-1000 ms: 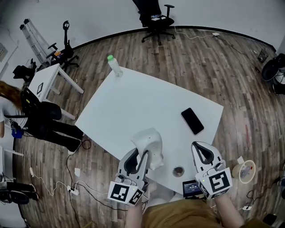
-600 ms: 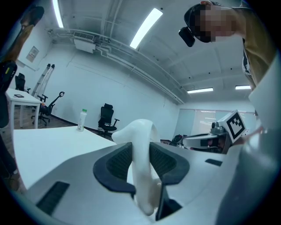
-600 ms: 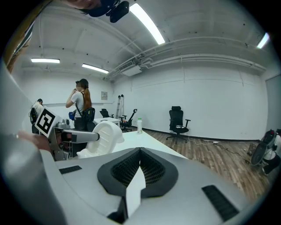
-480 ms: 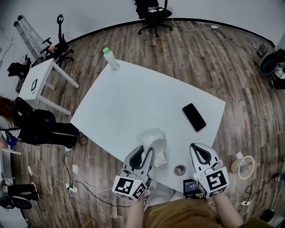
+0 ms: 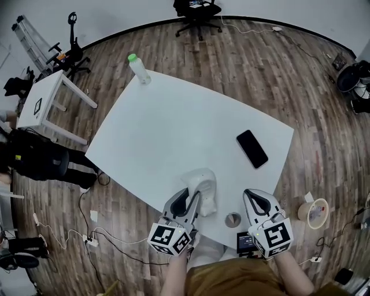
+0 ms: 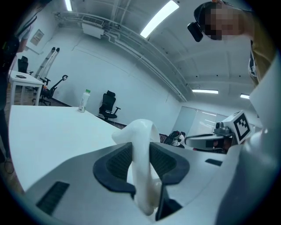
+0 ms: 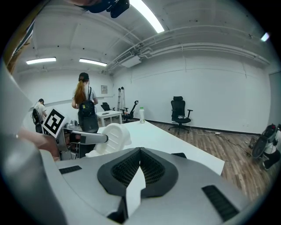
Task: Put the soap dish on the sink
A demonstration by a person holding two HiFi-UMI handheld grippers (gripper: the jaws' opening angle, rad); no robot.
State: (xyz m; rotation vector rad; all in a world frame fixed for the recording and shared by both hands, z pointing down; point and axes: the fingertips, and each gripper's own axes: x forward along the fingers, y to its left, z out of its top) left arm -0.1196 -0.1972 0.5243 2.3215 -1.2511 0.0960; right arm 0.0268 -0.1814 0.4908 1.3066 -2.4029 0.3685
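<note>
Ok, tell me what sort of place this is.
Probably an open office or lab workroom: a large white rectangular table stands on a wood-plank floor, a black wheeled office chair sits at the far side, and long ceiling strip lights run overhead.

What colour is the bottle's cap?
Green; the bottle cap shows best in the head view.

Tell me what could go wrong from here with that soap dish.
The jaws of the left gripper pinch only a thin edge of the soap dish; most of it juts past them, so it may pivot or slip.
It is by the table's near edge, beside a small round object; a drop could knock that or reach the floor.
No sink shows in any view.
</note>
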